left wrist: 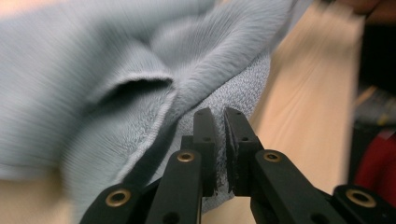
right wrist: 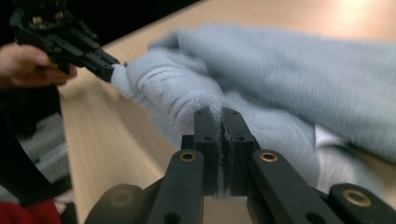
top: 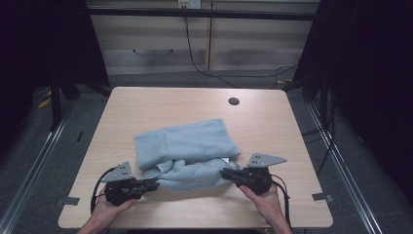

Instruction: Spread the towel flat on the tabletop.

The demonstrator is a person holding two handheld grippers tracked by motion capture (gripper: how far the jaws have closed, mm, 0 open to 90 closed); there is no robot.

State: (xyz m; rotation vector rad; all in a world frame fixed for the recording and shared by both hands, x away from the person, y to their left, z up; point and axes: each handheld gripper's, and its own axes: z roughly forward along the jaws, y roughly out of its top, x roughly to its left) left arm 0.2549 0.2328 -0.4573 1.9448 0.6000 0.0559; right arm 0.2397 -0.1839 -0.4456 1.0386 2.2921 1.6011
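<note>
Fingers of the right gripper are clamped on a pinch of the pale blue towel, terry pile showing between the pads. Fingers of the left gripper are nearly together, a thin gap between the tips; towel edge lies against and behind them, and they appear to pinch its left end.

Towel sits near the middle of the counter, partly folded: a flat layer toward the far side, a bunched roll along the near edge strung between the two grippers.

Step in hand, as judged: lift the near edge by both ends and carry it over for a fold. Doing it well calls for keeping both ends level, holding light tension so the roll opens without sagging, and checking the left pinch has real cloth before pulling.

Counter is light wood with rounded corners and a dark cable hole near the far edge. Around it: grey floor, metal rails, black curtains at both sides, pale cabinets behind with a loose cable.
</note>
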